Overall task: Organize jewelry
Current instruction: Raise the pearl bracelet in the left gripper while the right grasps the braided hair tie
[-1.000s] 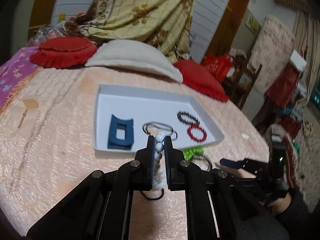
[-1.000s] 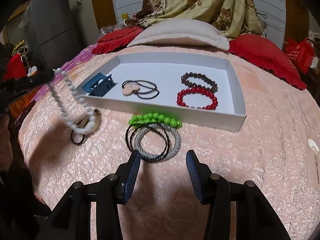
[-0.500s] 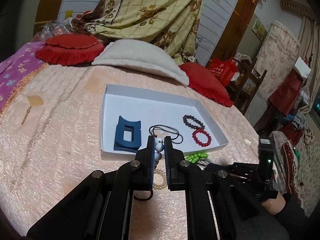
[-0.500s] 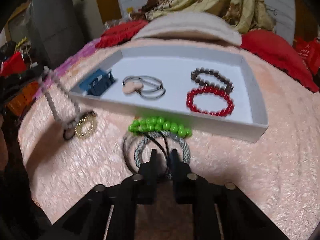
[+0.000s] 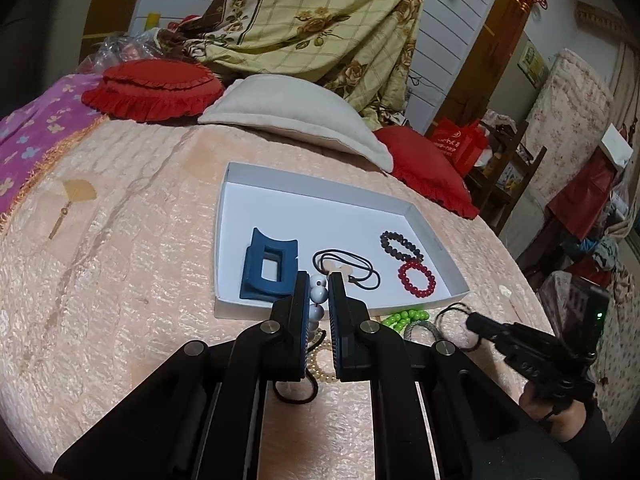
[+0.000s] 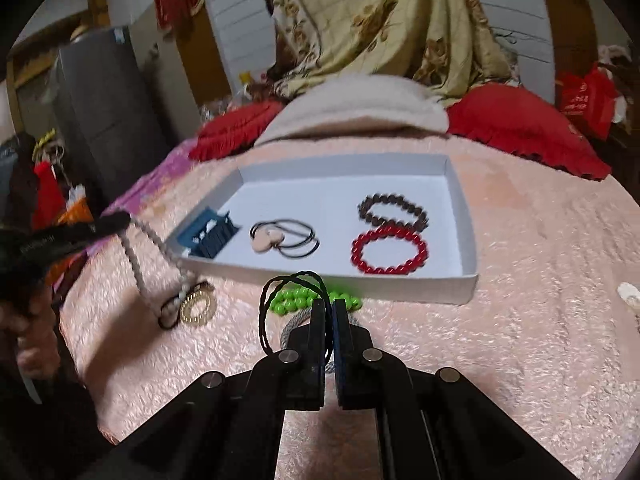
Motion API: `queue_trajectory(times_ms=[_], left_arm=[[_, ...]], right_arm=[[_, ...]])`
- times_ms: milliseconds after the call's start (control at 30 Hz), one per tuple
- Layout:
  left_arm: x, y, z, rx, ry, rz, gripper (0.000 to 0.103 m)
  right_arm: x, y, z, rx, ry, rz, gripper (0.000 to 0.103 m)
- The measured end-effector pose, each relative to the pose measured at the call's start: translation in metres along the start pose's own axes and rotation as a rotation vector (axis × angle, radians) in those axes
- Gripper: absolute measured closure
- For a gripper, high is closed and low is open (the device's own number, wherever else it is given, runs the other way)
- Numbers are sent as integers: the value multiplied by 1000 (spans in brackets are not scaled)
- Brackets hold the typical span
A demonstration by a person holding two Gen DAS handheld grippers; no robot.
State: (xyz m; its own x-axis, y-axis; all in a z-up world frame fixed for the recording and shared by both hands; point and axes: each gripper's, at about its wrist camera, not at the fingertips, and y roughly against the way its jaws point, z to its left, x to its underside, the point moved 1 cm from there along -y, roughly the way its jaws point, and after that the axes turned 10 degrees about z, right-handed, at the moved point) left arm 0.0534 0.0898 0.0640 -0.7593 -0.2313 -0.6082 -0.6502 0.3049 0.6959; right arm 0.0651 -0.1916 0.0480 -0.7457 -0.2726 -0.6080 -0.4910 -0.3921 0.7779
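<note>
Pink quilted bedspread (image 5: 120, 272), red cushions; left gripper (image 5: 319, 280) clamping pearls (image 5: 318, 292), right gripper (image 6: 329, 306) hairband (image 6: 280, 300).

One tray (image 6: 466, 216) holds two bead bracelets (image 6: 390, 250), one blue clip (image 6: 210, 234).

A white tray (image 6: 466, 216) lies on the pink bed cover, holding a blue clip (image 6: 210, 234), a black cord with a pale pendant (image 6: 286, 236), a dark bead bracelet (image 6: 392, 208) and a red bead bracelet (image 6: 388, 250). Before its near wall lie green beads (image 6: 292, 300), a grey band (image 6: 294, 322) and a gold coil ring (image 6: 196, 306). A white bead string (image 5: 318, 294) hangs, and a black twisted hair tie (image 6: 280, 300) is lifted.
</note>
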Motion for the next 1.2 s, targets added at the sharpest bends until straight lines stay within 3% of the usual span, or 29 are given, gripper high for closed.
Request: queue_trajectory(times_ms=[300, 600, 833, 1200], left_arm=[[0, 1, 2, -8, 24, -13, 96], [0, 1, -5, -12, 11, -15, 96], [0, 6, -7, -3, -3, -17, 96], [-1, 21, -14, 7, -13, -32, 96]], right_arm=[[1, 4, -7, 77, -34, 11, 100], [6, 5, 3, 92, 22, 7, 100], [4, 6, -1, 65, -7, -7, 100], [2, 6, 5, 92, 18, -13, 100]])
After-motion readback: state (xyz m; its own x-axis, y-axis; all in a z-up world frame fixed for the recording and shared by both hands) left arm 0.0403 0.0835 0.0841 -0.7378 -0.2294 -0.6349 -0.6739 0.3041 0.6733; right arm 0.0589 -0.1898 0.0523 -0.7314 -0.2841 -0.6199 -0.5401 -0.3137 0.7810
